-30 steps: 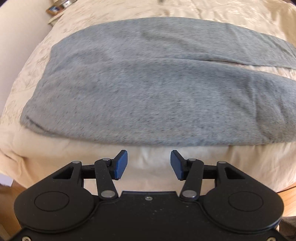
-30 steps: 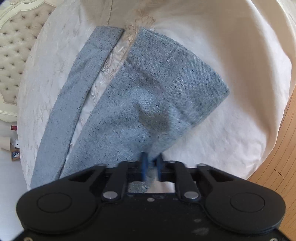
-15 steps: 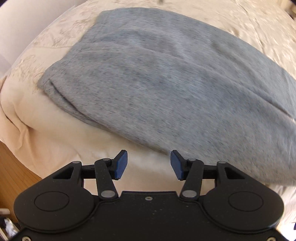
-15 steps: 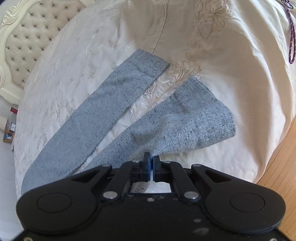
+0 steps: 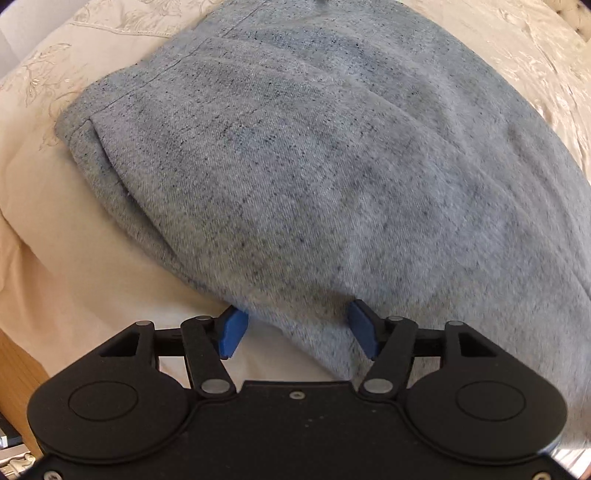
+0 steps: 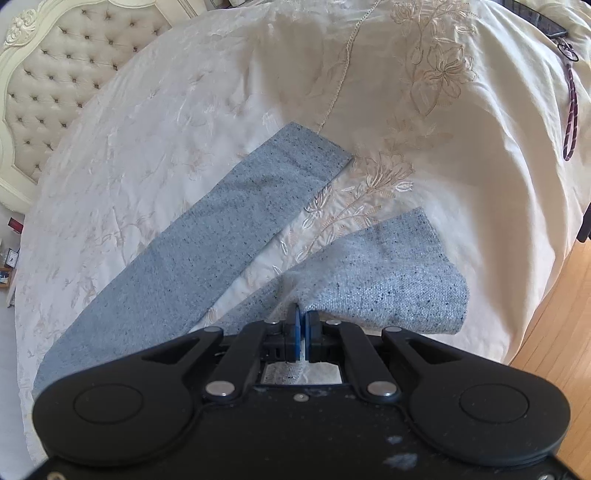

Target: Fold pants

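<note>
Grey speckled pants (image 5: 314, 166) lie on a cream bed. In the left wrist view the waist end fills the frame, and my left gripper (image 5: 297, 326) is open with the near edge of the fabric lying between its blue fingertips (image 5: 231, 326). In the right wrist view the two legs spread apart: the far leg (image 6: 221, 236) lies flat, and the near leg (image 6: 384, 280) is lifted at its edge. My right gripper (image 6: 303, 325) is shut on the near leg's edge, and cloth shows behind the pads.
The embroidered cream bedspread (image 6: 406, 92) covers the bed. A tufted headboard (image 6: 48, 88) stands at the left. Wood floor (image 6: 554, 314) shows past the bed's right edge. A dark cord (image 6: 570, 110) and a dark flat object (image 6: 539, 22) lie at the far right.
My left gripper has moved in toward the waist end until the fabric edge lies between its open fingers. My right gripper has pulled back with the near leg's edge still in it.
</note>
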`<state>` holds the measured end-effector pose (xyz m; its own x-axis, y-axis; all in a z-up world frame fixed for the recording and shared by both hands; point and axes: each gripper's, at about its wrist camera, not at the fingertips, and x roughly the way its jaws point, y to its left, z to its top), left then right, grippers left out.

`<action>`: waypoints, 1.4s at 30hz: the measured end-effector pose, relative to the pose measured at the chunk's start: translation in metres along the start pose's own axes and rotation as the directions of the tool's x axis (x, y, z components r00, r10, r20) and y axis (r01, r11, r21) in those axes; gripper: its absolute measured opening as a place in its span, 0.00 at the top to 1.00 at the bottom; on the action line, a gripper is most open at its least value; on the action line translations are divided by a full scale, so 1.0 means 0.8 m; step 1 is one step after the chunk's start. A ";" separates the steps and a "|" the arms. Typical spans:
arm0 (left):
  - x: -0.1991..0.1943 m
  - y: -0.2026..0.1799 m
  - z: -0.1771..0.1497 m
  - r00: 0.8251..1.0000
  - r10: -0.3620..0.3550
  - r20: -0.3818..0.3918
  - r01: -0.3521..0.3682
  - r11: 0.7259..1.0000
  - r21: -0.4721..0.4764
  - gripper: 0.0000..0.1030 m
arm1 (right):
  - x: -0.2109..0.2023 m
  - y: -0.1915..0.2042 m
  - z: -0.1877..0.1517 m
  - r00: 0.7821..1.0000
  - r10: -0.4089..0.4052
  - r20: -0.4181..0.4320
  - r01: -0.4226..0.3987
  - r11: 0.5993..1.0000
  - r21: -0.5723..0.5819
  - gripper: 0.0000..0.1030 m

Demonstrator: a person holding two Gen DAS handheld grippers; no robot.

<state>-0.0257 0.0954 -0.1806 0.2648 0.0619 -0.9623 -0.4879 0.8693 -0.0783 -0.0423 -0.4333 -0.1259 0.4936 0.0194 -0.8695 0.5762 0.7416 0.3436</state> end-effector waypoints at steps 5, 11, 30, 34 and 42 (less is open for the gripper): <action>0.002 0.011 0.012 1.000 -0.027 0.012 0.027 1.000 -0.014 0.35 | -0.001 0.002 0.005 1.000 -0.010 0.011 0.010 1.000 0.013 0.96; 0.000 0.045 0.042 0.997 0.027 0.078 -0.019 0.996 -0.092 0.35 | -0.002 0.005 0.005 1.000 -0.013 0.011 0.013 1.000 0.001 0.96; -0.094 0.072 0.055 0.962 0.063 0.265 -0.035 0.993 -0.108 0.85 | -0.035 -0.007 0.007 0.998 0.026 0.050 -0.026 1.000 -0.002 0.96; -0.083 0.086 0.047 0.973 0.079 0.219 -0.055 0.992 -0.113 0.85 | -0.030 -0.027 -0.012 1.000 -0.011 0.011 0.010 1.000 0.029 0.96; -0.103 0.086 0.042 0.973 0.113 0.200 -0.090 0.989 -0.120 0.86 | -0.030 -0.043 -0.036 0.998 -0.064 -0.006 0.064 0.994 0.094 0.96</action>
<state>-0.0528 0.1664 -0.0981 0.3691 0.2564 -0.8933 -0.6058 0.7953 -0.0220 -0.0932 -0.4400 -0.1270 0.4518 -0.0238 -0.8918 0.6651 0.6752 0.3190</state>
